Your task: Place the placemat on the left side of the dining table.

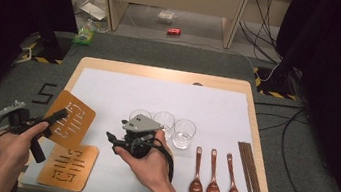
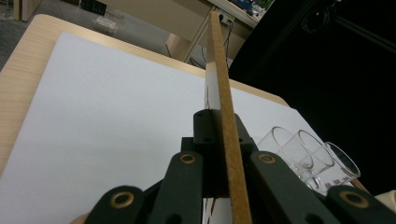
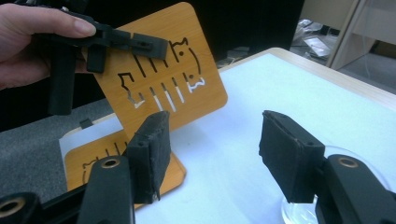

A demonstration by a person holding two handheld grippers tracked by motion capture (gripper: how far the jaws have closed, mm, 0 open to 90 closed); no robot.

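The left claw (image 1: 57, 116) is clamped on one edge of a wooden coaster (image 1: 71, 118), holding it tilted in the air off the left end of the white mat (image 1: 158, 99). In the left gripper view the coaster (image 2: 227, 121) runs edge-on between the closed jaws, so the grip sits on its thin rim; that hold probably keeps the flat face free for laying it down on the mat.

A second coaster (image 1: 69, 166) lies flat at the mat's near-left corner, just below the lifted one and apart from it.

The right claw (image 1: 114, 141) hovers over the middle of the mat, near the three glasses (image 1: 167, 126), its jaws spread wide with nothing between them. Its pads (image 3: 152, 154) face the raised coaster (image 3: 161, 74), likely ready to take it or steady it.

Three spoons (image 1: 214, 178) and chopsticks (image 1: 250, 178) lie at the mat's right end, well apart from the coasters.
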